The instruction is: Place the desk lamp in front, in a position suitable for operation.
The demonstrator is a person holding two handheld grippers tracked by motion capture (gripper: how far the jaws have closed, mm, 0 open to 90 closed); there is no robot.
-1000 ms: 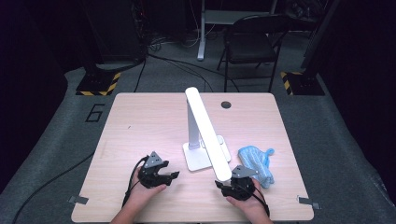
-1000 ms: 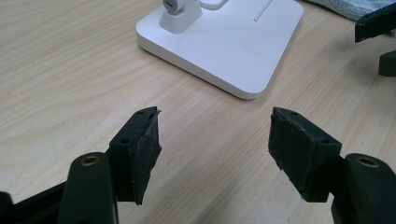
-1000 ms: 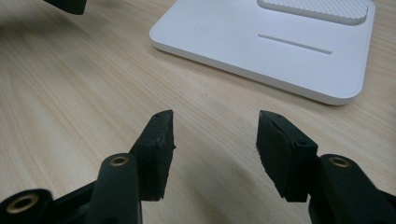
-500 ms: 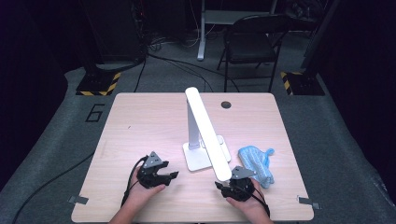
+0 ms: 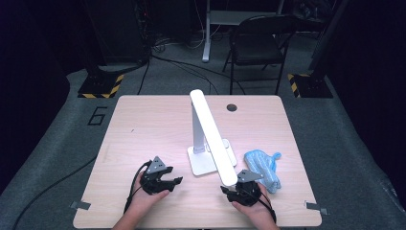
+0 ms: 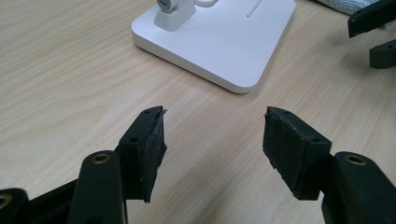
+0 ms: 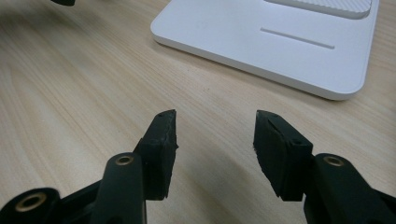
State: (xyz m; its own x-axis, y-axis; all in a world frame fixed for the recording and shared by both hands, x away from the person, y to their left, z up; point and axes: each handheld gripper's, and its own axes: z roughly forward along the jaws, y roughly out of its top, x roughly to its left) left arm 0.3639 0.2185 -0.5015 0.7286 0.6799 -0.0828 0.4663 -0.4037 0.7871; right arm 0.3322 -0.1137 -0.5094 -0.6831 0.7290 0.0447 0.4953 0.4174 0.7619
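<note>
I work at a pale wood table [image 5: 143, 124] with a round hole [image 5: 232, 107] near its far edge. It stands on grey carpet [image 5: 57, 143] in a dark room; the number 6 [image 5: 97, 115] is marked on the floor at the table's far left. Beyond the table I see one black chair [image 5: 256, 45], two yellow-and-black striped bases [image 5: 100, 86] and loose cables on the floor. Bits of tape [image 5: 79, 205] sit at the two near corners of the table.

On the table I count one white lamp [image 5: 210, 136], its base [image 6: 219, 44] near the middle and its long head leaning toward me, and one blue cloth [image 5: 263, 167] just right of the base.

I hold two grippers. My left gripper [image 5: 176, 181] rests near the near edge, left of the lamp base, pointing right. My right gripper [image 5: 224, 190] rests at the near right, under the tip of the lamp head and beside the cloth, pointing left. Both have just been closing a little, yet each pair of jaws stands half apart with only bare wood between them, short of the base.
</note>
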